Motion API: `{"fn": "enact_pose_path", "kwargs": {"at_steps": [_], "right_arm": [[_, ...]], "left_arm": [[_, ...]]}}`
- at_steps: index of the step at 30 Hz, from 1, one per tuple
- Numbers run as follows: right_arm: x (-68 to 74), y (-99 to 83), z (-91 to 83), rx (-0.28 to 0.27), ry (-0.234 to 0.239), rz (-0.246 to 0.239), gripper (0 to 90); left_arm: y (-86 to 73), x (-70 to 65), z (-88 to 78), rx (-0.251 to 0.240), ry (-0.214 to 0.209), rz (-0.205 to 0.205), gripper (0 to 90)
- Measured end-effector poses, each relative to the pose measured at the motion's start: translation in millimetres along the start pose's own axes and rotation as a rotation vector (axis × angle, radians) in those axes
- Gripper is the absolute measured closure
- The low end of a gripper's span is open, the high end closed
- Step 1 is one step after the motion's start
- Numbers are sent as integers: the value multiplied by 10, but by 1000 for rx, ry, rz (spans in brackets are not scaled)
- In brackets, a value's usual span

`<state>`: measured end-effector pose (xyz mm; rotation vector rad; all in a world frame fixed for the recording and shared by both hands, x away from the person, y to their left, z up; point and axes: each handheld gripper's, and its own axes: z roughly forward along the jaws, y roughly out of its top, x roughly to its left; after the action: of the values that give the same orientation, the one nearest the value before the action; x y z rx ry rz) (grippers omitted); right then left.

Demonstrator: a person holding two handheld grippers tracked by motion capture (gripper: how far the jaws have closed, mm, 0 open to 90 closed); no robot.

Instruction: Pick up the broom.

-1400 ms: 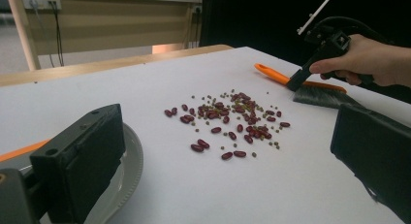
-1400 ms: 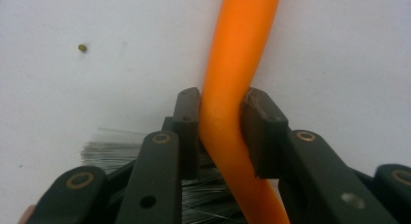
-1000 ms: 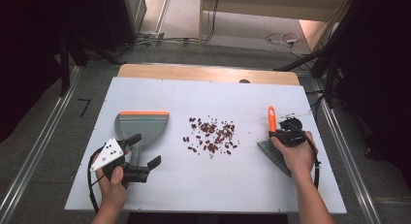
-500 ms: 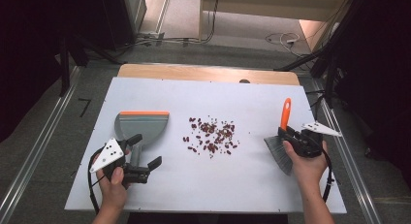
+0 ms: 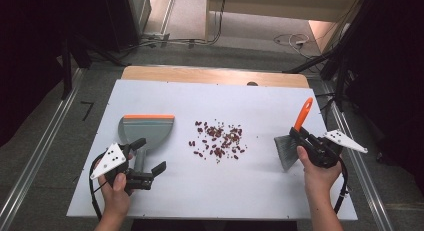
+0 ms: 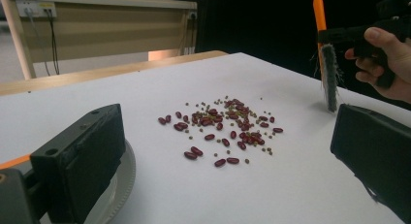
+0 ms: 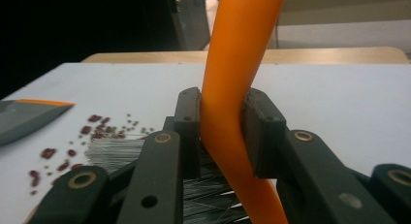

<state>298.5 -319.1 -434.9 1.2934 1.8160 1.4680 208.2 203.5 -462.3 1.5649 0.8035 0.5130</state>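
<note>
A scatter of red beans (image 5: 217, 139) (image 6: 223, 127) (image 7: 63, 151) lies mid-table. To its left rests a grey dustpan (image 5: 147, 130) with an orange lip, handle toward me. My left gripper (image 5: 148, 155) (image 6: 228, 136) is open, its jaws wide apart on either side of that handle; the left jaw sits beside the pan's grey rim (image 6: 123, 178). At the right, my right gripper (image 5: 299, 136) (image 7: 223, 132) is shut on the orange handle (image 5: 303, 113) (image 7: 237, 64) of a hand brush. The grey bristles (image 5: 286, 150) (image 6: 330, 78) hang down, right of the beans.
The white board (image 5: 260, 96) covers a wooden table whose far edge (image 5: 215, 75) shows behind it. Metal floor rails (image 5: 45, 151) run along both sides. Cables (image 5: 292, 39) lie on the floor beyond, and dark stands flank the table.
My right gripper has carried the brush to the right, away from the beans, and tipped its handle more upright. The left gripper and dustpan have stayed put.
</note>
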Motion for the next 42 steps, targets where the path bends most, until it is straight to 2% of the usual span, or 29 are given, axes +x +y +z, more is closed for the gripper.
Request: {"fn": "enact_pose_path", "kwargs": {"at_steps": [11,14,20,23,24,29,38,42], "right_arm": [[254,120,-49,-54,63,-29,687],[342,146,-57,-67,87,-28,687],[550,167,-24,-71,133,-52,687],[603,167,-6,-66,150,-51,687],[665,159,10,-64,160,-59,687],[776,157,39,-64,203,-51,687],[992,146,71,-63,243,-80,687],[1109,133,88,-61,264,-91,687]], "left_arm": [[30,-95,36,-3,-26,10,3],[52,-141,48,-2,-28,25,3],[82,-216,75,-10,-58,25,3],[87,-231,82,-8,-62,27,3],[93,-245,89,-11,-67,27,3],[107,-281,106,-14,-79,28,3],[128,-364,156,-9,-101,29,3],[134,-405,196,-8,-125,-3,3]]}}
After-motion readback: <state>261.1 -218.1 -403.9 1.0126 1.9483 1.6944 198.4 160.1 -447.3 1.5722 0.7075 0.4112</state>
